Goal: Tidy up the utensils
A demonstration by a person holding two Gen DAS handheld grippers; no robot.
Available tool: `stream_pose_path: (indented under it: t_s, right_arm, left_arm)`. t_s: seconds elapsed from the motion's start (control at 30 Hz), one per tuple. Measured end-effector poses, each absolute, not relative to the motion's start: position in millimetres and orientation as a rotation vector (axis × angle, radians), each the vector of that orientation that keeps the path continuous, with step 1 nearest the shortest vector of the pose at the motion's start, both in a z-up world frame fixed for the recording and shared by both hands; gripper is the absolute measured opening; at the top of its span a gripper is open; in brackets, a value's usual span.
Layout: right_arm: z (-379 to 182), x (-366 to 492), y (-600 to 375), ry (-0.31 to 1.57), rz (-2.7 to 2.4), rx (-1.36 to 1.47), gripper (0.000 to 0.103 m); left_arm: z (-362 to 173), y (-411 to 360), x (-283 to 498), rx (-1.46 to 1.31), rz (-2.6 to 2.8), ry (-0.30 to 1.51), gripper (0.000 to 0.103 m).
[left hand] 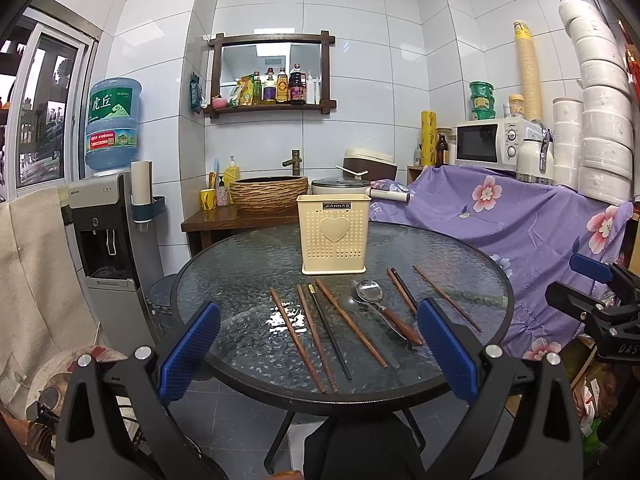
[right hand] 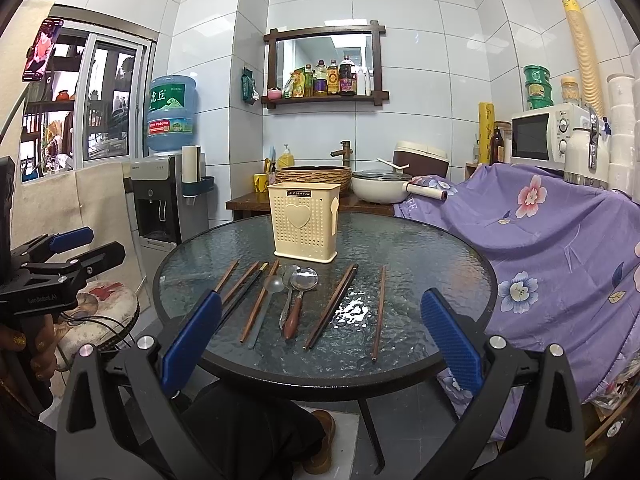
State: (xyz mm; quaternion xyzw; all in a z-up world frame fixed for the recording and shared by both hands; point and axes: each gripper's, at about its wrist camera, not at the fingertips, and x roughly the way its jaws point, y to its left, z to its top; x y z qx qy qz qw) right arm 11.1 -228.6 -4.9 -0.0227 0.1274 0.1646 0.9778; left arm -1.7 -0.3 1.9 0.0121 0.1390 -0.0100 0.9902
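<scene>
Both tools, left tool (left hand: 318, 344) and right tool (right hand: 320, 340), are hanging wide open, empty, short of the tabletop (right hand: 440, 248); nothing's sorted yet, so next comes pinching a chopstick (right hand: 379, 312) for the holder (right hand: 304, 222).

Cream perforated holder (left hand: 333, 233) upright, empty. In front of it: brown and black chopsticks (left hand: 295, 330) fanned flat; spoons (right hand: 303, 282) between them.
</scene>
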Motion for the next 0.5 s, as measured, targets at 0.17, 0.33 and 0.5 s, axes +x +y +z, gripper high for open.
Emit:
stream_pose_path:
  t_s: [0.17,0.33,0.5]
  right_arm:
    - [-5.0,11.6,-228.6,0.258,0.332,-0.045,0.099]
    - [-5.2,11.4,-228.0,0.258,0.333,-0.046,0.098]
    - [-5.6,11.2,-228.0,0.259,0.334,-0.046,0.098]
  left_arm:
    - [2.5,-0.1,-2.0,0.021,-0.021,0.28,0.097]
    - [2.2,0.0,-2.0,0.021,-0.021,0.28,0.097]
    - [2.4,0.4,-2.0,0.023,-0.02,0.279,0.097]
